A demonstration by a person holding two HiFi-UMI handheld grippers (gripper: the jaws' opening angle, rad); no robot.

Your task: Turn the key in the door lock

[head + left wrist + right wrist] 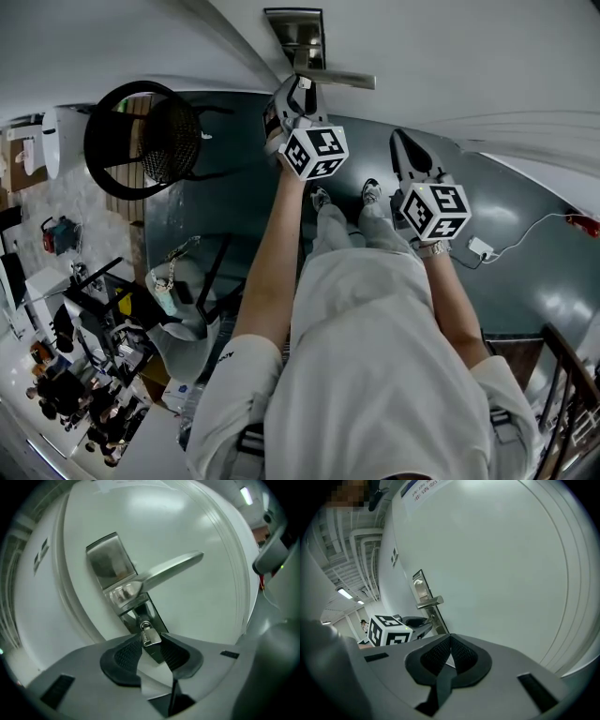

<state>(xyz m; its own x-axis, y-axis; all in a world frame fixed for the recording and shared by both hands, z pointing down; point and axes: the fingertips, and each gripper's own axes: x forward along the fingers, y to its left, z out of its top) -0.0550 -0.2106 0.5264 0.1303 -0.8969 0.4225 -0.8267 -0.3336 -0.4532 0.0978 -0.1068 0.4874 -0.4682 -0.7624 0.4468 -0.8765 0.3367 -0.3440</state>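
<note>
Left forearm stretched forward, left claw [152, 640] tilted to one side, ribbed black pads [124, 656] pinched on the small silver metal key [150, 634]. Key sits in the brushed steel lock plate [110, 564], just under the flat silver lever handle [173, 569], on the smooth white door [201, 620]. Right arm held up beside it, right claw [449, 648] closed tight, empty, off the door.

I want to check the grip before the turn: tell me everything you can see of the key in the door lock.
The key is small and silvery, metal by its look, with a flat, roughly rectangular head tilted off upright. Its blade is out of sight, pushed into the lock on the metal door plate, just below the lever handle. The left gripper has its dark ribbed pads against the head's two sides.
</note>
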